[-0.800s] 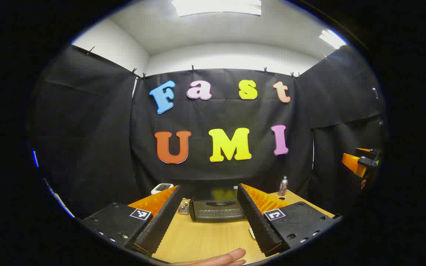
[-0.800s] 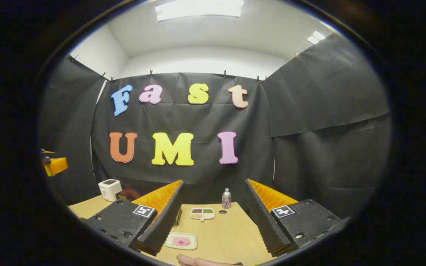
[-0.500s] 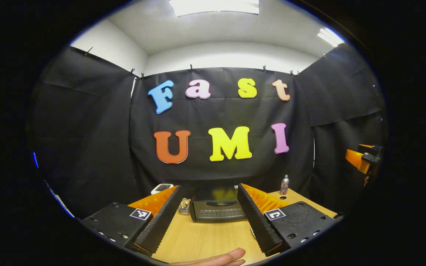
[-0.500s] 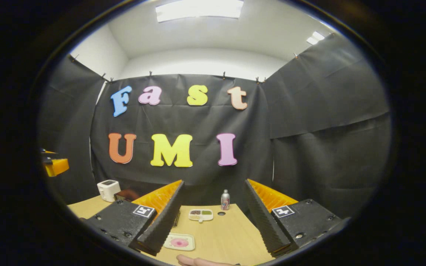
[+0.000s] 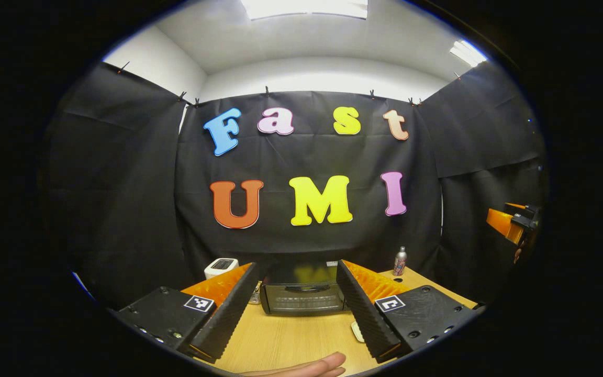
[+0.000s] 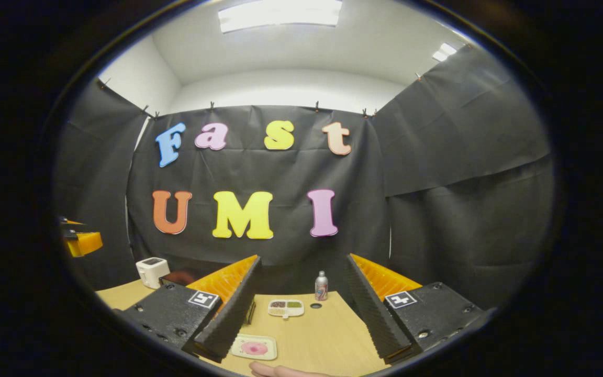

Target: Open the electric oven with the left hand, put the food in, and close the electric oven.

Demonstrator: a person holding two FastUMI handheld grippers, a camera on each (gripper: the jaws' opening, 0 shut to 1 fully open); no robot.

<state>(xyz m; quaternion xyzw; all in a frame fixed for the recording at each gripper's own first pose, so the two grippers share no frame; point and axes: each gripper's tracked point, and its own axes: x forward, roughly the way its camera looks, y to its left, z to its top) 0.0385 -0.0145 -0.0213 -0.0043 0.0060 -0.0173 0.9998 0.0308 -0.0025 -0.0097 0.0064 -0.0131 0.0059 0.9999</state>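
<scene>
In the left gripper view a small black electric oven stands on the wooden table at the back, its glass door shut. My left gripper is open, held well short of the oven, which shows between its fingers. In the right gripper view a pale tray with pink food lies on the table near the front. My right gripper is open above the table, with nothing between its fingers. That right gripper also shows far right in the left gripper view.
A white toaster stands left of the oven. A metal bottle stands at the back, with a divided snack dish in front of it. A person's fingers lie at the near table edge. The left gripper shows at the far left.
The left gripper has turned slightly, so the oven now looks a little larger and the toaster stands clearer. The right gripper has shifted only slightly. Both stay open.
</scene>
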